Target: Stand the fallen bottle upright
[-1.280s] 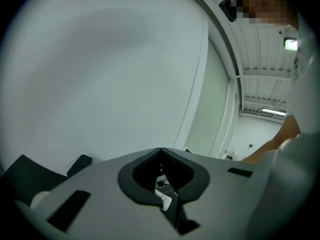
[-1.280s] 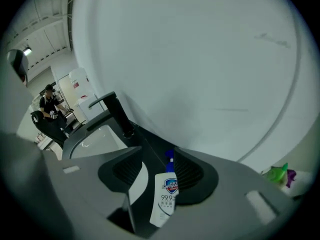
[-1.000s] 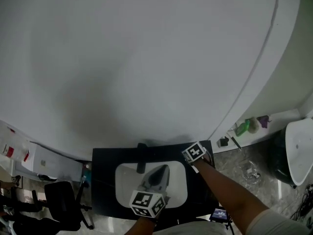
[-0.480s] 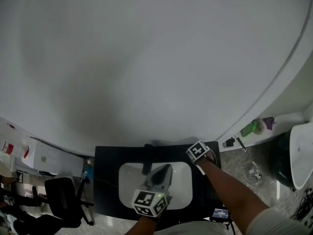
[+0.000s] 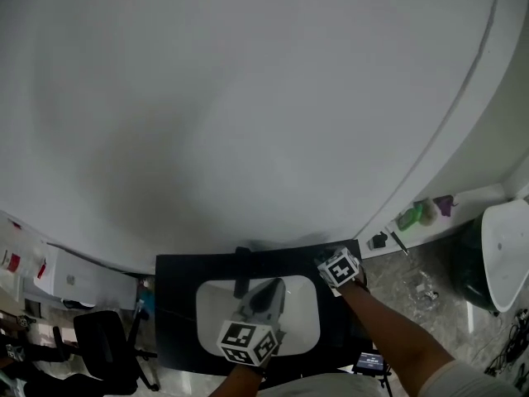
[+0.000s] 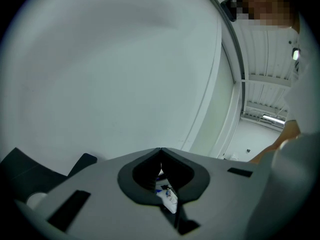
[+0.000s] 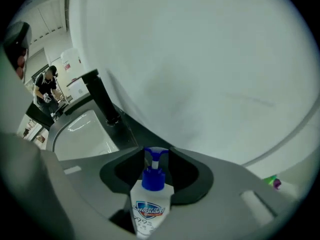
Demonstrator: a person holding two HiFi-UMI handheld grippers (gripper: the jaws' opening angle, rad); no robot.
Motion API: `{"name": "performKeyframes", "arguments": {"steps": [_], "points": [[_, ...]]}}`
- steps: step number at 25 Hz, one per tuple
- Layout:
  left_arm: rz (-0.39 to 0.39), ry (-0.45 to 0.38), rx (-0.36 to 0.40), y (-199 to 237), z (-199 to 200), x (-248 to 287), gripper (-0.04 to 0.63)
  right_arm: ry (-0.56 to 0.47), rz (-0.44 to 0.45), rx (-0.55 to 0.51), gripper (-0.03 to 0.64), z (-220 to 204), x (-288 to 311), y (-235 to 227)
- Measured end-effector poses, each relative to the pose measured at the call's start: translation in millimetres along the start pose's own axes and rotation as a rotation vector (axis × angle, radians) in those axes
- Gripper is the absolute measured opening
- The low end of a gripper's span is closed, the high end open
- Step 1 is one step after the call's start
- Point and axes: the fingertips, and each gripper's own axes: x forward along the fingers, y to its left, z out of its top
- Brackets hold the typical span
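1. While your right gripper (image 7: 157, 149) clasps the bottle (image 7: 151, 204) by its white body, blue pump pointing past the jaw tips, swing it up slowly and seat its base flat on the black counter (image 5: 178, 304)
2. Your left gripper (image 6: 161, 149) is clenched shut over the basin (image 5: 302, 329)
3. Only the right gripper view shows the bottle; the head view hides it under that gripper yet places both at the sink

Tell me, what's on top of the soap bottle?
A blue pump sits on top of the white soap bottle. The bottle's bottom end can't be seen, because the right claw covers it.
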Motion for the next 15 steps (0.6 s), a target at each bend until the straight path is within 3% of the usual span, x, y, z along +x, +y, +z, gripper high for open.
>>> {"name": "performKeyframes", "arguments": {"steps": [9, 15], "points": [[-0.051, -0.015, 0.023, -32, 9, -22, 0.006, -0.239, -0.082, 0.002, 0.147, 9, -82, 3], [-0.09, -0.022, 0.047, -51, 15, -33, 0.006, -0.303, -0.122, -0.026, 0.147, -14, -121, 27]]}}
